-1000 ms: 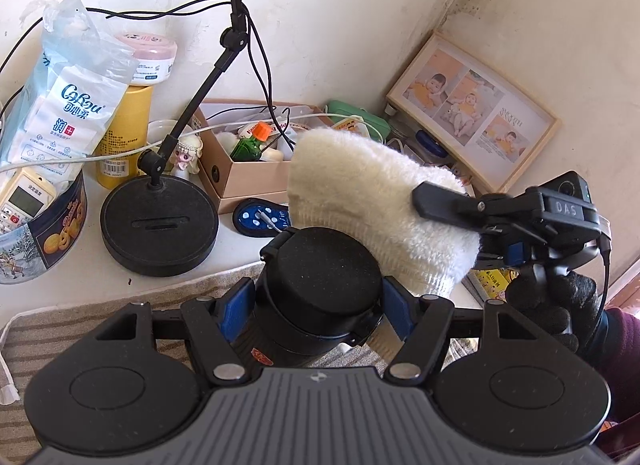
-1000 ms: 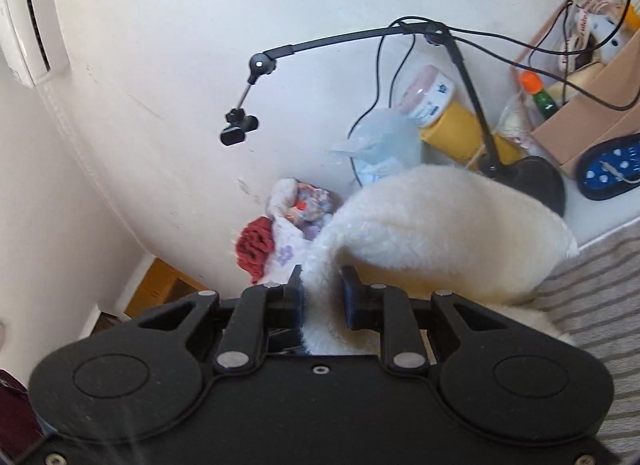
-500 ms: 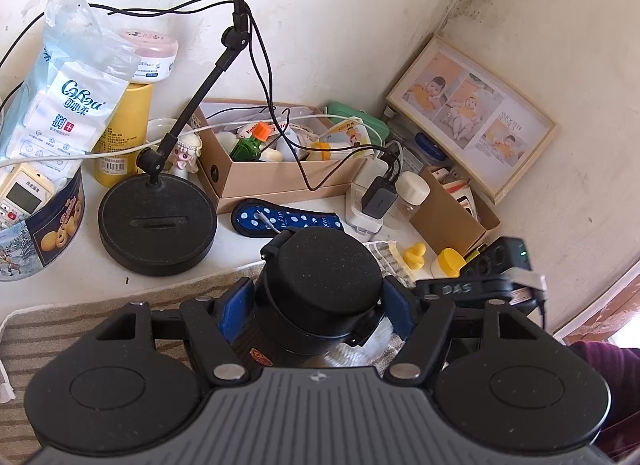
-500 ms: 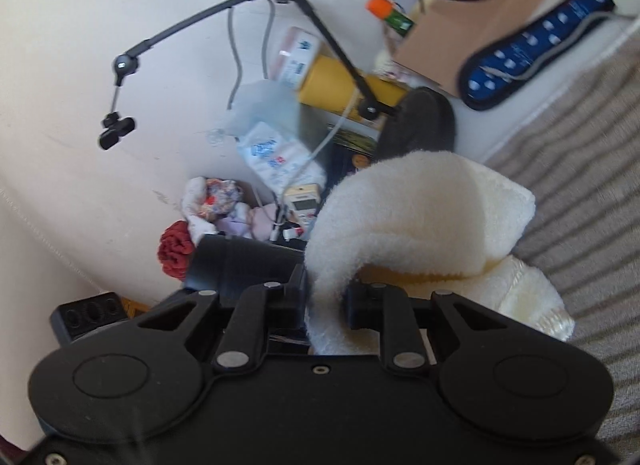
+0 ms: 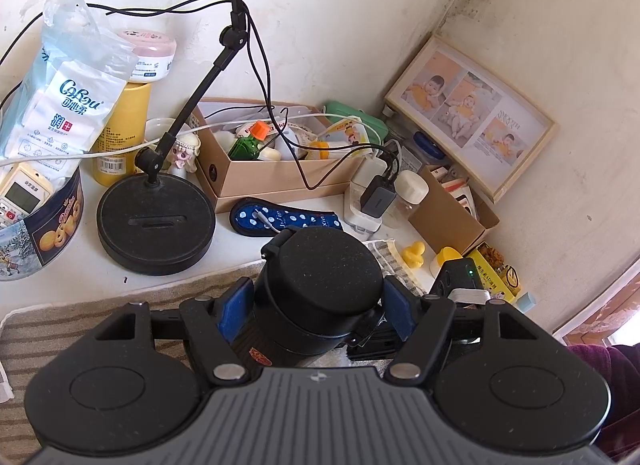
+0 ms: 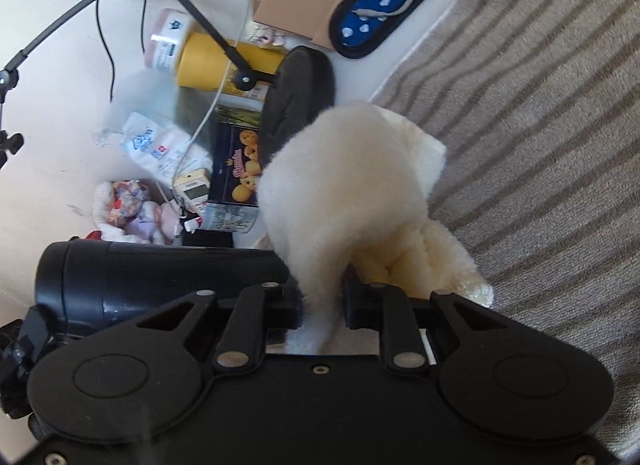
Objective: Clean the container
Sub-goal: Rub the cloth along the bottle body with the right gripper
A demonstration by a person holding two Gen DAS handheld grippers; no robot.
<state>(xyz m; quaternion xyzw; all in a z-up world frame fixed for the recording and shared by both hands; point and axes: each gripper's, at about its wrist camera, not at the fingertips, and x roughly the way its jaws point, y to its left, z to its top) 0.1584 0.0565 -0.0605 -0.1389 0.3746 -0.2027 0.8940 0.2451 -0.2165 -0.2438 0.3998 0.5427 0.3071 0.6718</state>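
- Flask (image 5: 320, 297), black with its lid shut, stands on the striped mat (image 6: 540, 125) at the near edge of the bench (image 5: 60, 285), clamped on both sides by the left gripper (image 5: 316, 305); a hard sideways rub could twist it in the blue pads (image 5: 236, 305) or tip it.
- Cloth (image 6: 360, 193), a fluffy white wad, is pinched between the fingers of the right gripper (image 6: 322, 305) and bulges beside the flask body (image 6: 160, 277). The pinch catches only a narrow fold, so dragging could pull the cloth free.
- Lamp base (image 5: 156, 221) and the cookie tin (image 5: 48, 233) sit just behind; a wide swing would likely knock them.
- Loose cables (image 5: 260, 65) hang overhead and could snag a raised gripper.
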